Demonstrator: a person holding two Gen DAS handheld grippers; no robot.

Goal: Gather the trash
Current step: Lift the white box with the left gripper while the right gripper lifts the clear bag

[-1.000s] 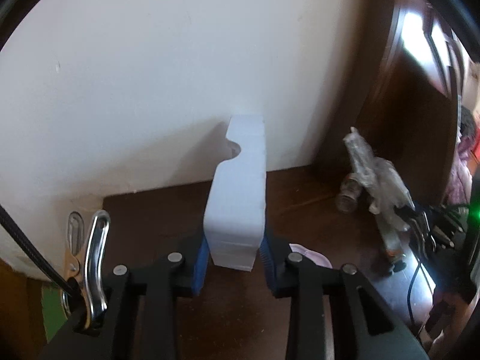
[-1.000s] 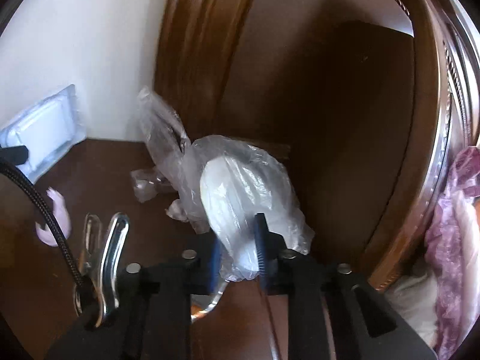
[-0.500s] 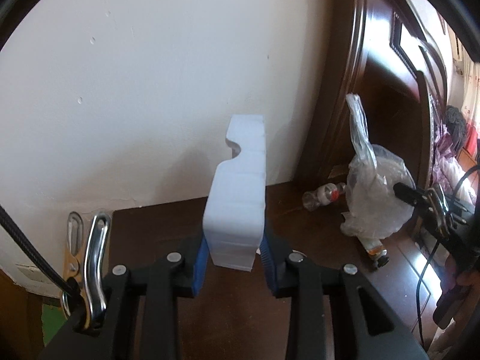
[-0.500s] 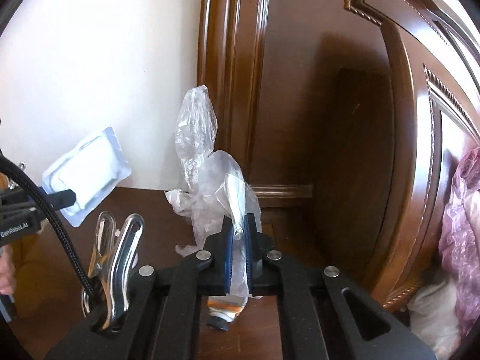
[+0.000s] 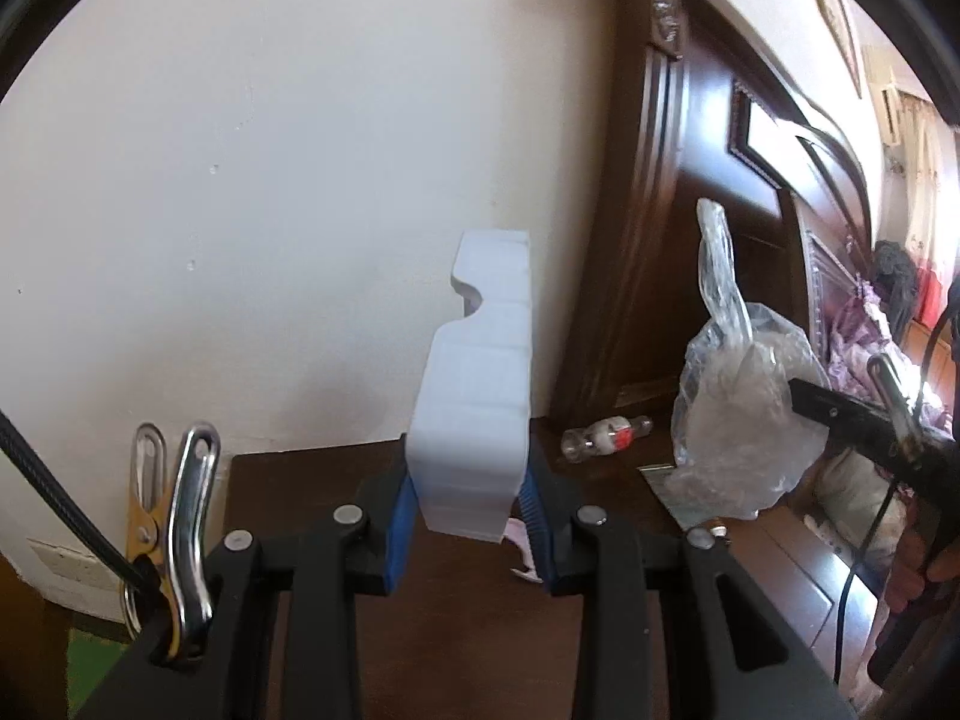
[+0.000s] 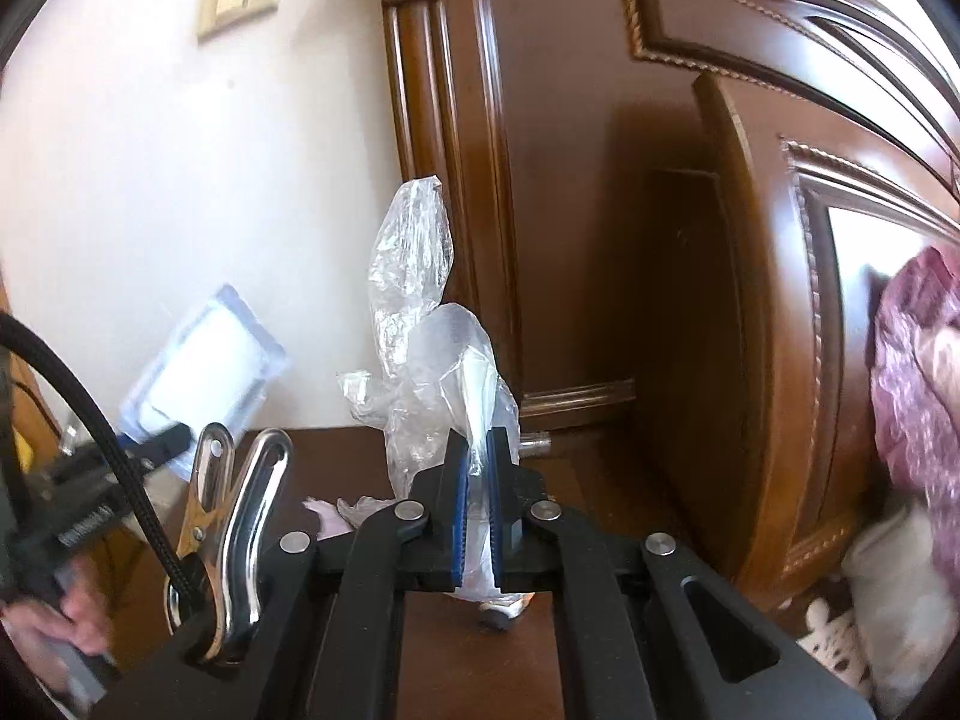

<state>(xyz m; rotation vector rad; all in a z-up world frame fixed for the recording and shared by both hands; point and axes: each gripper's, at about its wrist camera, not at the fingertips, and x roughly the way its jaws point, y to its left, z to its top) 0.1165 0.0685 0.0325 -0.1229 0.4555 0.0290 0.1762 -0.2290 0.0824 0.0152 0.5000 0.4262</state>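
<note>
item: my left gripper (image 5: 468,516) clamped on white plastic tray (image 5: 480,396), lifted for bagging. item: my right gripper (image 6: 477,510) pinching clear bag (image 6: 432,324), held upright to receive it.

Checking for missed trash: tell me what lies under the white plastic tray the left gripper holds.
Under the white plastic tray, held up by the left gripper, the dark wooden tabletop shows, with a pink scrap partly visible below it. The tray and jaws hide the scrap's remainder.

Bedroom: carved wooden headboard (image 6: 750,240), bedding (image 6: 918,372), nightstand (image 5: 450,630).
</note>
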